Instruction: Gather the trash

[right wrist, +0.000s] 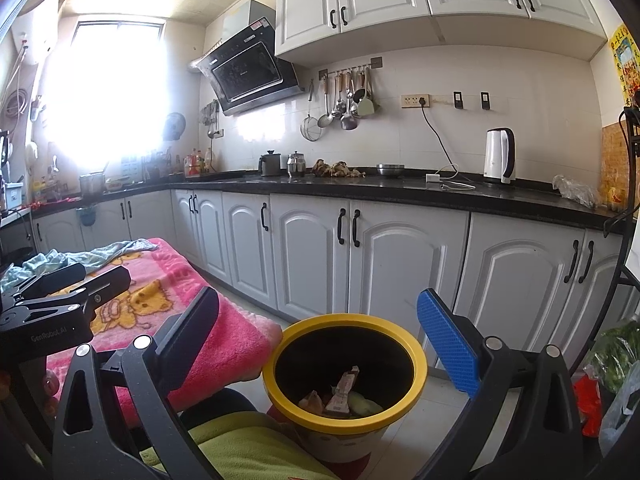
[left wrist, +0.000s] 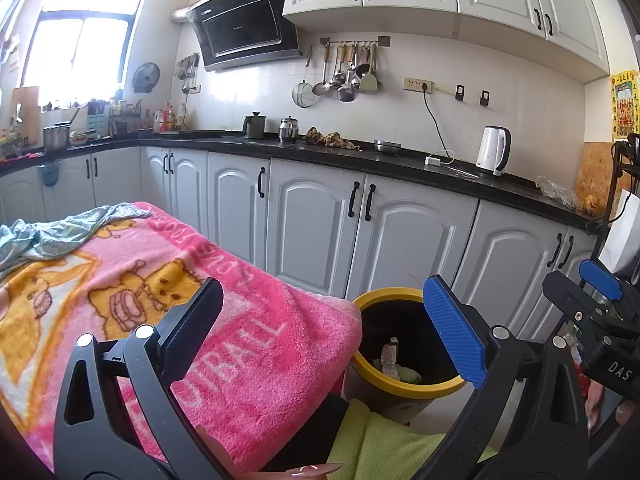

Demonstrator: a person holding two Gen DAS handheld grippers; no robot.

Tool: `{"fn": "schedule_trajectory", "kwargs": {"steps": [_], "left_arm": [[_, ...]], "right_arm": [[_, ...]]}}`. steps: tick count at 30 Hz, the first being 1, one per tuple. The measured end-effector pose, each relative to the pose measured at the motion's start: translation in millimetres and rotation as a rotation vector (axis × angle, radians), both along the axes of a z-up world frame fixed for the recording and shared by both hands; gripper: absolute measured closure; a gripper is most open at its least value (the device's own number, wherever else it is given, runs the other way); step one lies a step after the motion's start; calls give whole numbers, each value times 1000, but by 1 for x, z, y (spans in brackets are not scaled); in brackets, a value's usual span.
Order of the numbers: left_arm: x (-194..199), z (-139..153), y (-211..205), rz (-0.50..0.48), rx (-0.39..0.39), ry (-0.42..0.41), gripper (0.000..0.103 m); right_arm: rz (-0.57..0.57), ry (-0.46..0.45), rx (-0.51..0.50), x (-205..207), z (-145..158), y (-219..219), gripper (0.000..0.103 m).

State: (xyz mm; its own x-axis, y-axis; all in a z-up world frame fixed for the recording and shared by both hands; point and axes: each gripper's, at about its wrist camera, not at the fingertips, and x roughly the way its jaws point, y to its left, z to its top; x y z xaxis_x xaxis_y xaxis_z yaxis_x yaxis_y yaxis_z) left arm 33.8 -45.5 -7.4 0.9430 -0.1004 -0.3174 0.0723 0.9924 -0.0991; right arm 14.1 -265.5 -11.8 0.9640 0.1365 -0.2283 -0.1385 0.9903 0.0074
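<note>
A yellow-rimmed trash bin (right wrist: 280,350) stands on the floor by the corner of a pink-blanketed table (right wrist: 224,332). Inside lie crumpled wrappers and paper scraps (right wrist: 344,394). My right gripper (right wrist: 320,328) is open and empty, held just above and in front of the bin. My left gripper (left wrist: 324,328) is open and empty, held over the blanket's corner (left wrist: 256,344), with the bin (left wrist: 404,294) between its fingers in that view. The right gripper's body shows at the right edge of the left wrist view (left wrist: 592,312), and the left gripper's body at the left of the right wrist view (right wrist: 60,300).
A light green-blue cloth (left wrist: 52,232) lies crumpled at the blanket's far end. White cabinets (right wrist: 312,256) under a black counter (right wrist: 400,194) run behind the bin. A kettle (right wrist: 498,156) stands on the counter. Bags (right wrist: 616,368) sit on the floor at right. My green-clad lap (right wrist: 240,448) is below.
</note>
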Motion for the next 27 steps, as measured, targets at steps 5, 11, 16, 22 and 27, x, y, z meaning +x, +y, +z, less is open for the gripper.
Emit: {"fn": "schedule_trajectory", "kwargs": {"steps": [5, 11, 16, 22, 27], "left_arm": [[-1, 0, 0, 0, 3, 0, 11], [0, 0, 0, 1, 0, 1, 11], [-1, 1, 0, 5, -2, -3, 11], [-2, 2, 2, 8, -4, -7, 11], [-1, 2, 2, 7, -5, -6, 11]], "right_arm": [[0, 0, 1, 0, 0, 0, 6], [1, 0, -1, 0, 0, 0, 6], [-1, 2, 3, 1, 0, 0, 6], [0, 1, 1, 0, 0, 0, 6], [-1, 1, 1, 0, 0, 0, 6]]}}
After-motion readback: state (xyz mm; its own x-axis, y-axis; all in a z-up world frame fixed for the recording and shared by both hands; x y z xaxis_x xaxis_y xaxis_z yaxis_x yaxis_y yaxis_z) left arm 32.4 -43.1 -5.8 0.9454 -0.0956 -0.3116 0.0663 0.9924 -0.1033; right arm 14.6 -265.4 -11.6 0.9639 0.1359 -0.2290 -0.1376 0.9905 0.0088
